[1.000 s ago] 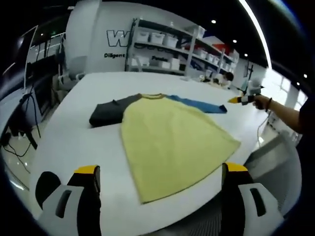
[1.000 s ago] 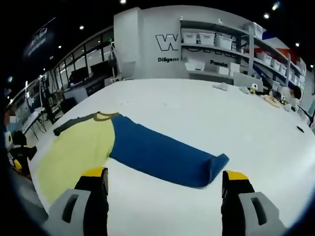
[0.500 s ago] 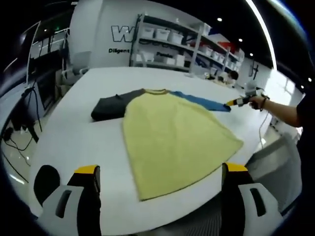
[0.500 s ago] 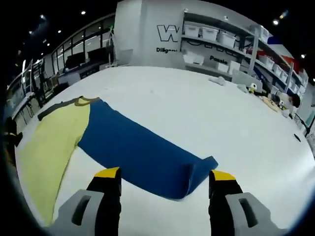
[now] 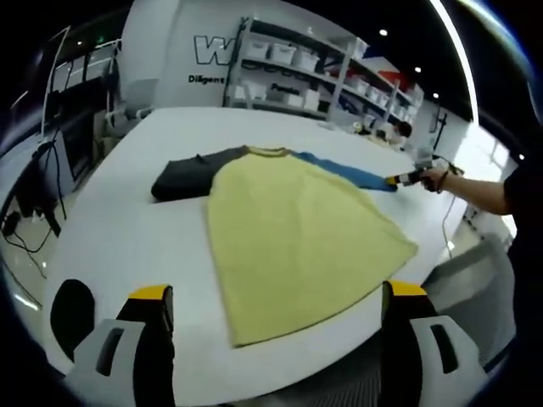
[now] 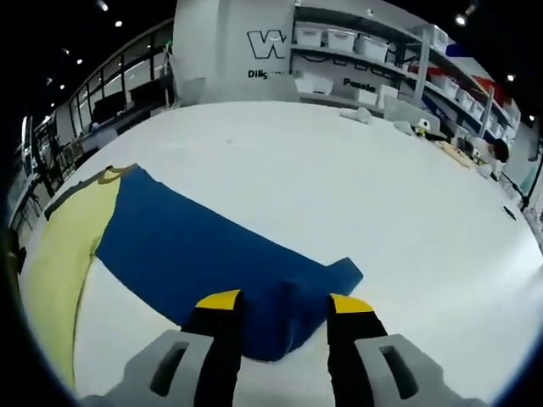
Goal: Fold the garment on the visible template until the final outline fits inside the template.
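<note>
A raglan shirt lies flat on the white table (image 5: 119, 220): yellow body (image 5: 288, 233), dark grey sleeve (image 5: 182, 174), blue sleeve (image 5: 348, 174). My left gripper (image 5: 278, 291) hovers open at the table's near edge, short of the yellow hem, holding nothing. In the right gripper view the blue sleeve (image 6: 195, 250) runs from the yellow body (image 6: 64, 254) to its cuff. My right gripper (image 6: 284, 301) straddles that cuff, jaws narrowed but still apart, with cloth between them. The left gripper view also shows the right gripper (image 5: 404, 178) at the cuff, held by a person's hand (image 5: 434, 178).
Shelving with white bins (image 5: 288, 64) stands behind the table. Small items (image 6: 424, 127) lie at the table's far right. A dark chair and cables (image 5: 38, 195) are off the left edge. Bare white tabletop (image 6: 407, 220) spreads beyond the sleeve.
My right gripper has moved forward onto the blue sleeve's cuff and its jaws have narrowed around it. The left gripper has stayed open; its view has shifted only slightly.
</note>
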